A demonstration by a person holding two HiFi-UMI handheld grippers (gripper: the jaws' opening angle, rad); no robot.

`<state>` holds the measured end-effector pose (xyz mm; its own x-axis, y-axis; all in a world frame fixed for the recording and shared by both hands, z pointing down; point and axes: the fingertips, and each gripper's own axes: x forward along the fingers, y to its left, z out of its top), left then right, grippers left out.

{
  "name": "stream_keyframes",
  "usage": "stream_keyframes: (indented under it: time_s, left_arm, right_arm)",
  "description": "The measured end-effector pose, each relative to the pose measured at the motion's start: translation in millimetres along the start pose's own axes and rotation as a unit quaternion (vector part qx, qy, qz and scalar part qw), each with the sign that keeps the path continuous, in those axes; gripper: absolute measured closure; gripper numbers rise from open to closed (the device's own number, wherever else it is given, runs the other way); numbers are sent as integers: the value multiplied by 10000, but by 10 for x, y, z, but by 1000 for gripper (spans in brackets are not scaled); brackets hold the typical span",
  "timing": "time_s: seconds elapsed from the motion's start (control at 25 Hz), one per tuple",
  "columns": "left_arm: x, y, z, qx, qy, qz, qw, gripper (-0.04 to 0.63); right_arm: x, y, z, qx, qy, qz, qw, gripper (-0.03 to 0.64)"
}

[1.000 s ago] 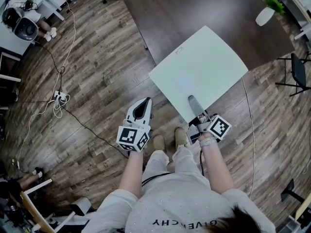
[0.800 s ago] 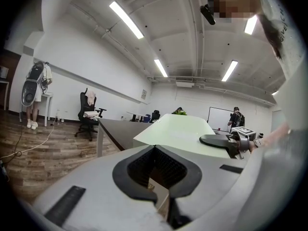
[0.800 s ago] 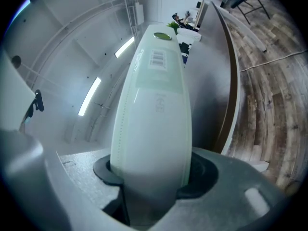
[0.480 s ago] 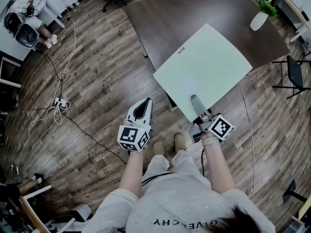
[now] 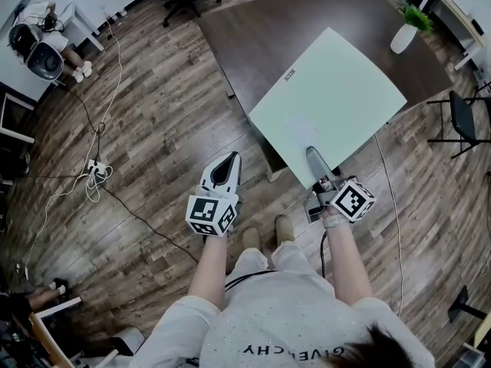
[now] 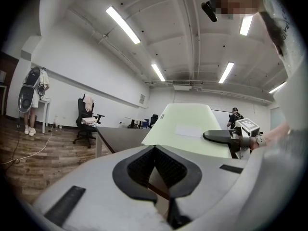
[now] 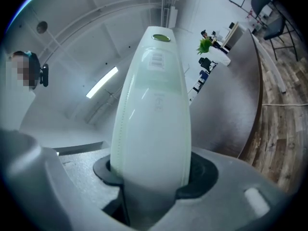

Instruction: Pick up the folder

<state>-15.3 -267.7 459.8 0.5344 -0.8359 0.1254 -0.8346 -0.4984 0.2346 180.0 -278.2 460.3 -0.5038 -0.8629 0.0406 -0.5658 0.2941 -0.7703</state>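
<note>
dark table (image 5: 261,37) on wood-plank floor (image 5: 153,129), strip lights (image 6: 122,24) overhead.

Dark table (image 5: 291,21) ahead, chair (image 5: 460,121) right

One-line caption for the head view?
Right gripper clamps the pale green folder by its near edge; left gripper shut, empty.

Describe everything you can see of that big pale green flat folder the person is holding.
The pale green folder is a large, thin rectangle, smooth and matte like plastic, with rounded corners, a small dark label near one edge and a faint rectangular patch. It is closed and held nearly flat, slightly tilted, partly over the dark brown table. Only the right gripper touches it, its jaws clamped on the near edge.
</note>
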Motion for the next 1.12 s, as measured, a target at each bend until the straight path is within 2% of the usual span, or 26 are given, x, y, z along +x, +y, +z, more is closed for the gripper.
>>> stream_keyframes:
  time_s: [0.44, 1.12]
  left_arm:
    - [-87, -23, 215, 19, -155, 18, 9999, 597]
    - [-135, -89, 544, 138, -399, 83, 9991, 597]
  right_arm:
    - [-82, 190, 233, -729, -177, -47, 9972, 364]
    - [-203, 355, 474, -1429, -242, -128, 9894, 364]
